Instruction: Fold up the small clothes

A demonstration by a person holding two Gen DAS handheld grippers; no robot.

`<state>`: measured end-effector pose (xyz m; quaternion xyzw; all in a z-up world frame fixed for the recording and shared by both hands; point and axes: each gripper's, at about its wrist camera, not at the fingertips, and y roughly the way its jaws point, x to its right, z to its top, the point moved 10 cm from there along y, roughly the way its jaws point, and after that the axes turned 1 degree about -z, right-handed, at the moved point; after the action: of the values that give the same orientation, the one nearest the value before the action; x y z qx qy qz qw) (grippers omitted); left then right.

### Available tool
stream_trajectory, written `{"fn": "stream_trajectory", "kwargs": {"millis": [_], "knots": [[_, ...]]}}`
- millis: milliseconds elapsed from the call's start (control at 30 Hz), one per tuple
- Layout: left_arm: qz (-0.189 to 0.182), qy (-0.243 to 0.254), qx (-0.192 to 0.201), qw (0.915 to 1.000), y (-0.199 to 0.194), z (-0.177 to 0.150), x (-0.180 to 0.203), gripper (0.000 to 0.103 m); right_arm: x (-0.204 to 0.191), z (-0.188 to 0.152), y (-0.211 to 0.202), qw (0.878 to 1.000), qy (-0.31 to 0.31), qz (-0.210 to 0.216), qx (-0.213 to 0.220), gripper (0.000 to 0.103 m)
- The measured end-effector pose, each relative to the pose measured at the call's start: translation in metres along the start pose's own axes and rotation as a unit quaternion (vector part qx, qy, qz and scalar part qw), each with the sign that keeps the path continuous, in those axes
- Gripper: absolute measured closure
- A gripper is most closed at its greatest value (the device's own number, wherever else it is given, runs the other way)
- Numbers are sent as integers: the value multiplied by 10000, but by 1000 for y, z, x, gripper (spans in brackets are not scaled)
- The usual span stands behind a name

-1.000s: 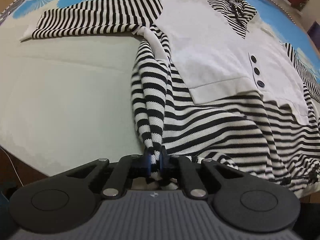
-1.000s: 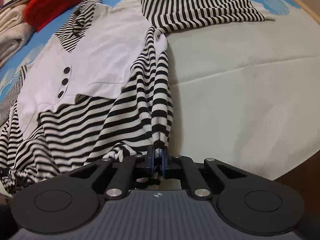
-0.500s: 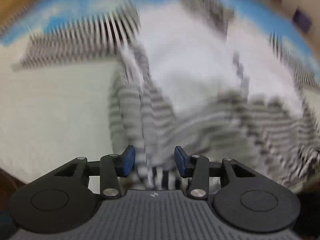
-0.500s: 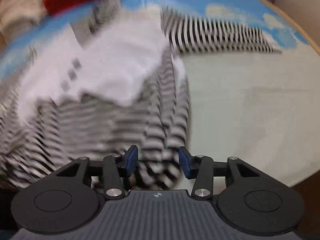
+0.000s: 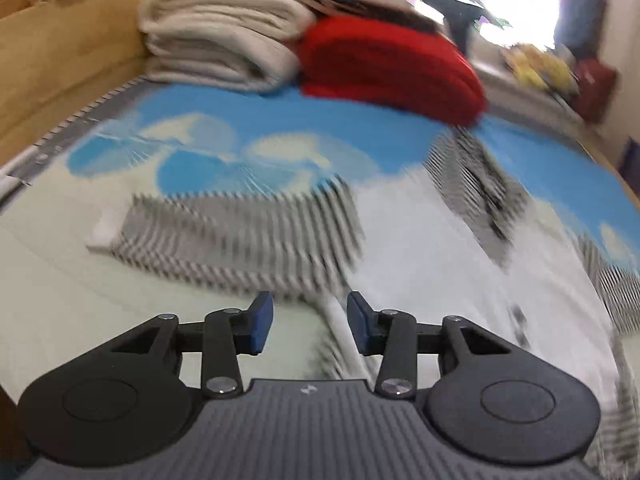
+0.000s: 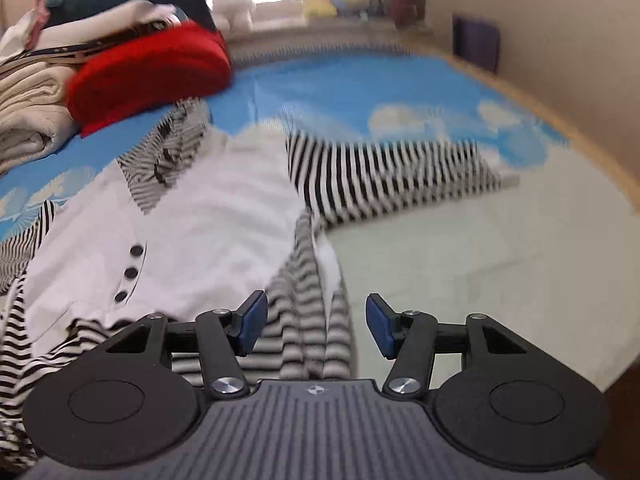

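A small top with a white front (image 6: pixel 200 232), three dark buttons and black-and-white striped sleeves lies flat on the bed. In the left wrist view, blurred by motion, its one sleeve (image 5: pixel 240 240) stretches left and the white front (image 5: pixel 440 260) lies to the right. My left gripper (image 5: pixel 310 326) hovers above the armpit seam with its jaws apart and closing, nothing pressed between the pads. In the right wrist view the other sleeve (image 6: pixel 392 176) stretches right. My right gripper (image 6: pixel 316 326) hangs open above the folded-in striped side (image 6: pixel 308 320), clear of the cloth.
The blue and white patterned sheet (image 5: pixel 280 120) covers the bed. At its far end sit a stack of folded cream cloth (image 5: pixel 216 36) and a folded red garment (image 5: pixel 384 68). A wooden bed side (image 5: pixel 60 60) runs along the left. Soft toys (image 6: pixel 336 0) line the window ledge.
Both grippers were shut on the top's striped side edges; they have let go, opened, risen and tilted up, so the far end of the bed now shows.
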<state>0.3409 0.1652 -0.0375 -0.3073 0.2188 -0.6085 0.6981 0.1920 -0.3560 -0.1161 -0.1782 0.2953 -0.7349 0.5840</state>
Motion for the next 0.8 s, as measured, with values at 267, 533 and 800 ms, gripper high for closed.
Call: {"fn": "stream_trajectory", "kwargs": {"millis": [267,533,800], "knots": [[901,-413,448,9941,91,74,-104,87,-26,44,-21,9965,-309,327,711,58],[1082,-1901,-496,9745,161,8,-217,63,-87,103,14,9933,-878,567,497,58],[1059,-3015,-604,9456,185,-4,-266,49,-159,135,88,9908,-679,1170,56,58]]}}
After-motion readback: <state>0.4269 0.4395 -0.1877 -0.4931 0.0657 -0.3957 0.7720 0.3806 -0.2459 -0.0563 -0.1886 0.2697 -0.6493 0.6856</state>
